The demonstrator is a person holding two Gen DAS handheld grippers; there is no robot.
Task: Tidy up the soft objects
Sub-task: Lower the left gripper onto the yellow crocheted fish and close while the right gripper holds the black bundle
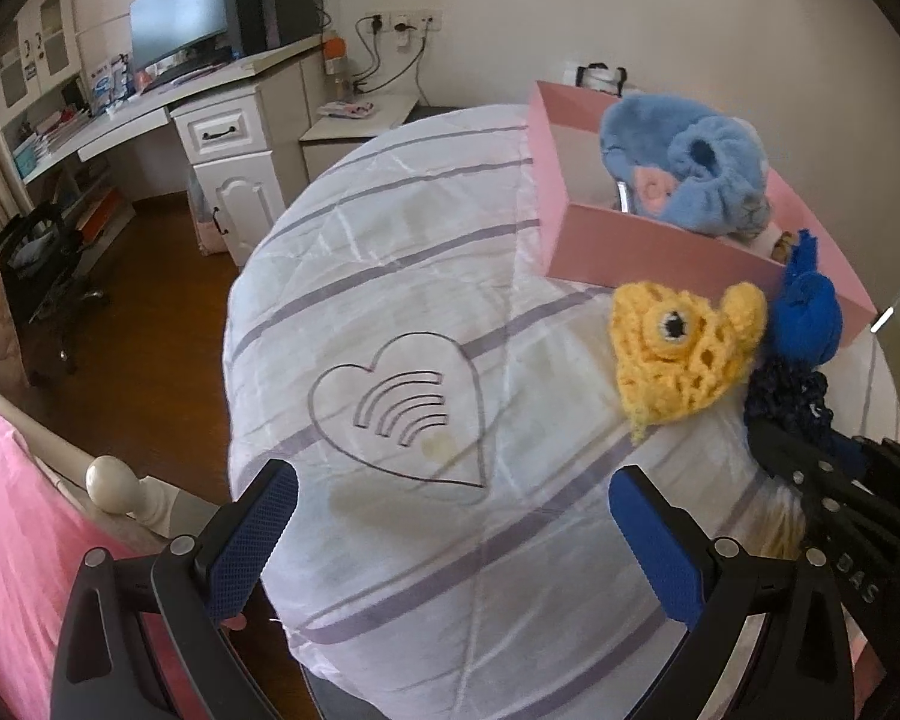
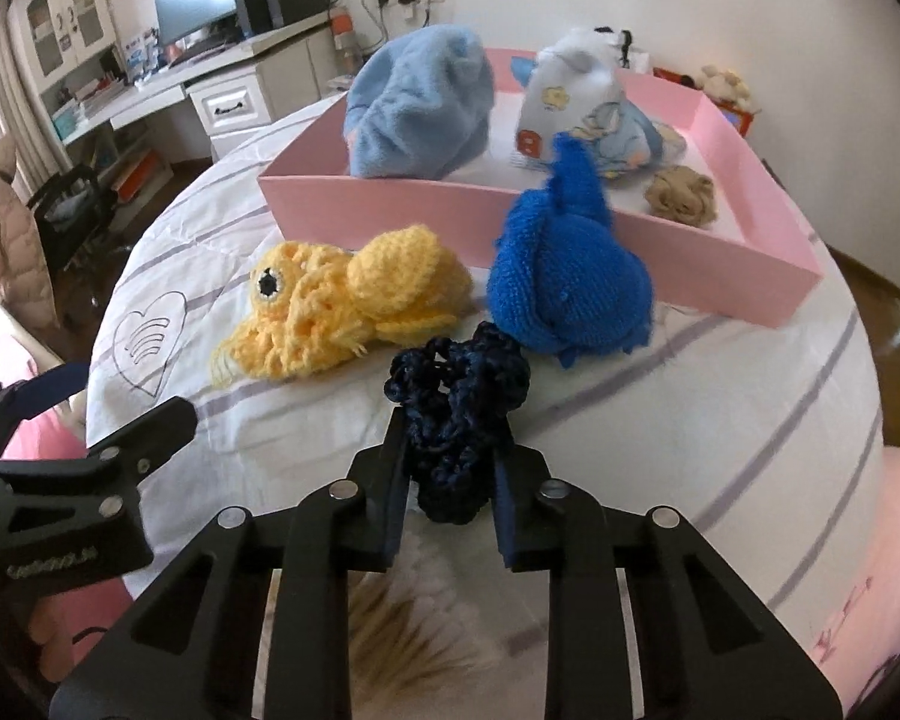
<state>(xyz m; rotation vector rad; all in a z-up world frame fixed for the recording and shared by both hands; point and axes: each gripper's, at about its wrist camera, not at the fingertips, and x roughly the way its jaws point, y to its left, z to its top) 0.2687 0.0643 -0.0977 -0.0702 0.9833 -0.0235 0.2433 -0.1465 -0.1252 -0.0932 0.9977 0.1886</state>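
My right gripper (image 2: pixel 450 429) is shut on a dark navy crochet piece (image 2: pixel 459 384) lying on the white striped cover (image 2: pixel 720 420). Just beyond it lie a yellow crochet toy (image 2: pixel 336 306) and a blue knitted toy (image 2: pixel 570 282), both in front of the pink box (image 2: pixel 390 210). Inside the box are a light blue plush (image 2: pixel 417 102), a white patterned soft item (image 2: pixel 576 96) and a beige bundle (image 2: pixel 681 195). My left gripper (image 1: pixel 450 516) stands open over the heart print, with nothing between its fingers. To its right lie the yellow toy (image 1: pixel 678 354) and the navy piece (image 1: pixel 789 396).
The cover drops away at its left edge to a wooden floor (image 1: pixel 150 324). A white desk with a monitor (image 1: pixel 180 18) and a black chair (image 1: pixel 42 264) stand beyond. A bedpost knob (image 1: pixel 111 480) and pink bedding (image 1: pixel 6 540) sit at the near left.
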